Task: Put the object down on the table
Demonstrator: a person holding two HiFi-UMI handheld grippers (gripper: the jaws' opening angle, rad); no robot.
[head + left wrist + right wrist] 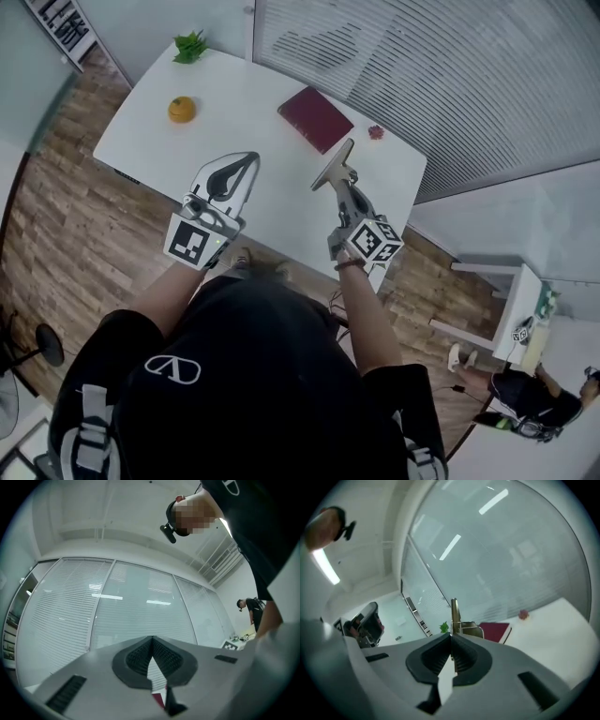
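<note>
A flat metal tool (333, 167) with a thin blade sticks up out of my right gripper (345, 185), which is shut on its lower end above the white table (253, 122). In the right gripper view the tool (454, 616) rises edge-on just past the closed jaws of the right gripper (451, 638). My left gripper (249, 161) hovers over the table's near edge, tips touching, holding nothing. In its own view the left gripper (152, 640) points up at the blinds, jaws together.
On the table lie a dark red book (316, 118), an orange (182, 110), a green plant sprig (190, 46) and a small red object (376, 132). Window blinds (450, 66) run behind the table. A second person (525, 394) crouches at the lower right.
</note>
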